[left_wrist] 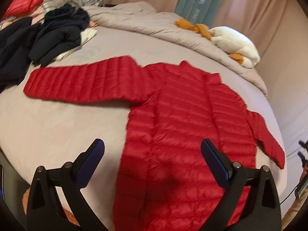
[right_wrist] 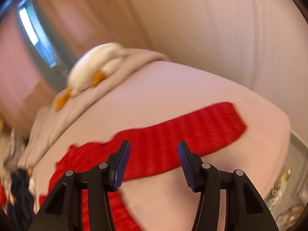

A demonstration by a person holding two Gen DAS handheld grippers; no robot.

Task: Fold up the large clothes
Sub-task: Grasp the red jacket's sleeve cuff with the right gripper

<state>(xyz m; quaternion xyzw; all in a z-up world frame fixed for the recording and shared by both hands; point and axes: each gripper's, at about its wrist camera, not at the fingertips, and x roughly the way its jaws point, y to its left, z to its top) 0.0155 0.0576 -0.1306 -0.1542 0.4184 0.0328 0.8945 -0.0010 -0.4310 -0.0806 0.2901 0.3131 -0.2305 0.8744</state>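
A red quilted puffer jacket (left_wrist: 173, 119) lies flat on the bed, its left sleeve (left_wrist: 80, 80) stretched out to the left and its right sleeve (left_wrist: 267, 138) angled down at the right. My left gripper (left_wrist: 152, 144) is open and empty, above the jacket's lower body near the hem. In the right wrist view my right gripper (right_wrist: 153, 146) is open and empty, just above the jacket's right sleeve (right_wrist: 182, 132), which lies straight out across the sheet. The right gripper's edge shows at the far right of the left wrist view (left_wrist: 303, 154).
The bed (left_wrist: 57, 125) has a pale sheet. Dark navy clothes (left_wrist: 48, 32) are piled at its back left, with a red garment (left_wrist: 23, 0) behind. A rumpled beige duvet (left_wrist: 154, 23) and a white plush duck (left_wrist: 234, 42) lie at the back. Curtains (left_wrist: 250, 3) hang beyond.
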